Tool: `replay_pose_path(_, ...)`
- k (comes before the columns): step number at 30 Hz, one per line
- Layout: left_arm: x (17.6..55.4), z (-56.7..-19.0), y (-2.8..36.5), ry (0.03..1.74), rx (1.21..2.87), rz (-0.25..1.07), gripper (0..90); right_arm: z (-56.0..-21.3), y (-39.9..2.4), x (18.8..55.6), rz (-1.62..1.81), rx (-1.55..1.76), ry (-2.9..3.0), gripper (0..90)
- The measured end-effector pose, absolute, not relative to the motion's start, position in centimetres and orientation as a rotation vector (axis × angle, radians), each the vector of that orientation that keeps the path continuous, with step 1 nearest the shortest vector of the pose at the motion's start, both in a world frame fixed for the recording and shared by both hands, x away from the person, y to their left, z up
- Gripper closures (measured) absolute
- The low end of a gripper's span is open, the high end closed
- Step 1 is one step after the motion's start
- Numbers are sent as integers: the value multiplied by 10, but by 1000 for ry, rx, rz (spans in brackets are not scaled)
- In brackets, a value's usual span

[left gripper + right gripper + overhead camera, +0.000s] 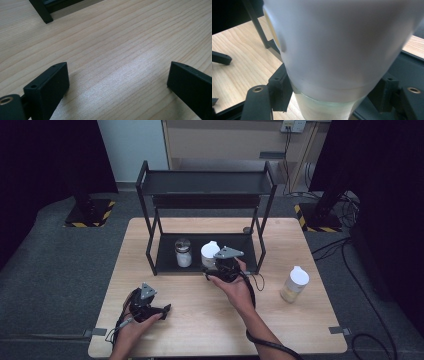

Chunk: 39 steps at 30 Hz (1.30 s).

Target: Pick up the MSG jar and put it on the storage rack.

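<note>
My right gripper [216, 265] is shut on a white-capped jar [209, 253] at the front edge of the black rack's lower shelf [167, 252]. In the right gripper view the jar's white cap [342, 42] looms close, tilted, with the two black pads [280, 90] pressing on the jar's neck just under it. A silver-lidded jar [183, 253] of white powder stands on the same shelf to the left. My left gripper [162, 311] rests low over the table near its front left, jaws wide open with bare wood [117, 75] between them.
A two-tier black metal rack [205, 182] stands at the table's back middle, its posts flanking the lower shelf. Another white-capped jar [295, 284] with pale contents stands at the table's right. The rack's foot [43, 12] lies ahead of the left gripper.
</note>
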<state>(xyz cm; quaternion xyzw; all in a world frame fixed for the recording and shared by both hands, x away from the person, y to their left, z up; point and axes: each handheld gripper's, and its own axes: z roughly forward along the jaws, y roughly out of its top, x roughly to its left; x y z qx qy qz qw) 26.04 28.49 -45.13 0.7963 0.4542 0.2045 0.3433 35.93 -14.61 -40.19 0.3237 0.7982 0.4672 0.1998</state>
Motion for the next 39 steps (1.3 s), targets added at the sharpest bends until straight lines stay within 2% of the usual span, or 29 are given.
replay_pose_path(39,260,-451,285,1180,2071,531,29,-414,-123,405,1279,967,2235,314)
